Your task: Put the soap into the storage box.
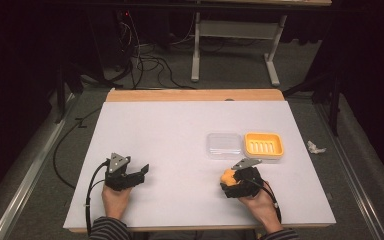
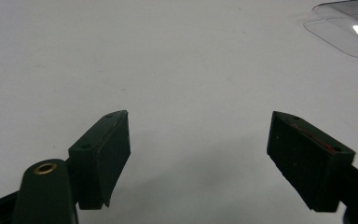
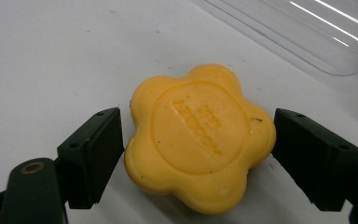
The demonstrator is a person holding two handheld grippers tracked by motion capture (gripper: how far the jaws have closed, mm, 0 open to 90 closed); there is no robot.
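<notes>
- The left tool (image 1: 142, 171) rests at about 8 o'clock on the white surface (image 1: 170, 135), held by the person's left hand (image 1: 116, 199). In the left gripper view its jaws stand wide apart and released, with bare surface between them.
- The clear plastic lid (image 1: 224, 145) lies right of centre, at about 3 o'clock, flat on the surface and touching the dish beside it.
- The yellow flower-shaped soap (image 3: 199, 137) lies flat on the surface at about 5 o'clock, just near of the lid. It sits between the jaws of the right tool (image 3: 198, 149).
- The right tool is released: its jaws flank the soap closely, and I cannot tell whether the pads touch it.
- The orange soap dish (image 1: 263, 145) sits at about 3 o'clock, immediately right of the lid, with slots in its floor.
- The person's right hand (image 1: 262, 207) grips the right tool from the near edge.
</notes>
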